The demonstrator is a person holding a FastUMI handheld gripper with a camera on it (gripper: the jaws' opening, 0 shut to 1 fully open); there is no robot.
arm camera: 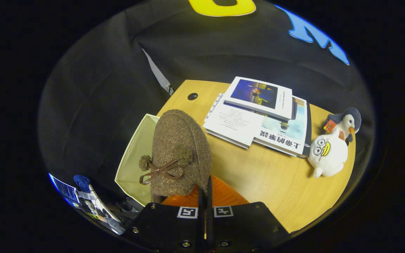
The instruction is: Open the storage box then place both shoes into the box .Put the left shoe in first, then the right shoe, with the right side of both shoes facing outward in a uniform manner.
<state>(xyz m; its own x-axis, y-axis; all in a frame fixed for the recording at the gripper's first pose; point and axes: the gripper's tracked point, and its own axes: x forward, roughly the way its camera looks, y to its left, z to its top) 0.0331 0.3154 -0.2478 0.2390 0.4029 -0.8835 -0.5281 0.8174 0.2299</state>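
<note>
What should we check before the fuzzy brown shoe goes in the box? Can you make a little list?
1. Grip: gripper fingers closed together on the brown shoe's edge: ok.
2. Box open: pale inside showing beside the shoe: ok.
3. Shoe over the opening: partly: cannot tell.
4. Other shoe already inside: cannot tell.
5. Which side faces outward: cannot tell.
6. Books and plush toys away from the box: ok.

A light wooden desk (258, 175) with a round cable hole (192, 96) carries a stack of books (262, 116); just right of the books lie two plush birds (332, 144); left of the books an open pale box (135, 158) sits at the desk's edge.
</note>
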